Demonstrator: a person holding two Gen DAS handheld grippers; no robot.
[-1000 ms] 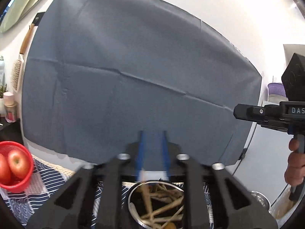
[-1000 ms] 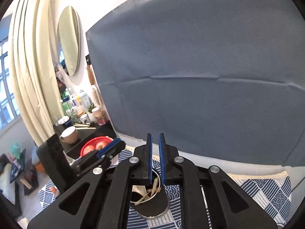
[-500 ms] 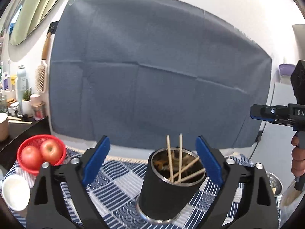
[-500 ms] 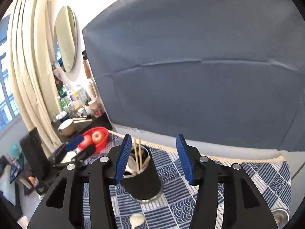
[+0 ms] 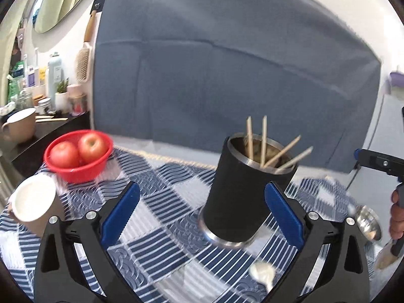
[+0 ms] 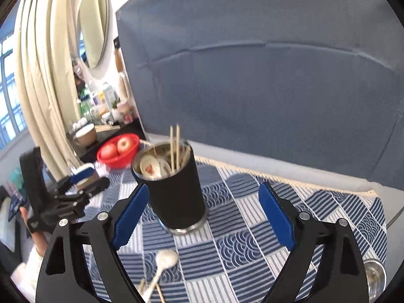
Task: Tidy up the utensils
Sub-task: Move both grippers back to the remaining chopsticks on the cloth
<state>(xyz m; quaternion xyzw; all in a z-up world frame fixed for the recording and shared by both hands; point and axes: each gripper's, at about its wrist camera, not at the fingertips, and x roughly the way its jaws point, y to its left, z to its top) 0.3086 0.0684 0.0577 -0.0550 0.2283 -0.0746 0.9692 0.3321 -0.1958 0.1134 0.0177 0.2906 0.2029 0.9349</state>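
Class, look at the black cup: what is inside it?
Inside the black cup, wooden chopsticks stick up above the rim, beside pale spoon bowls. The cup's wall hides their lower parts and the bottom.

Red basket (image 5: 78, 162) with two apples (image 5: 75, 150) near the far left edge of a blue-and-white patterned tablecloth (image 5: 164, 202), with a paper cup (image 5: 32, 200) nearer, by the cloth's left edge. Behind, a creased blue-grey backdrop (image 5: 227, 75) on the wall. Off to the left, a dark shelf with bottles (image 6: 106, 98), a beige mug (image 5: 19, 126), an oval mirror (image 6: 94, 25) and cream curtains (image 6: 43, 75).
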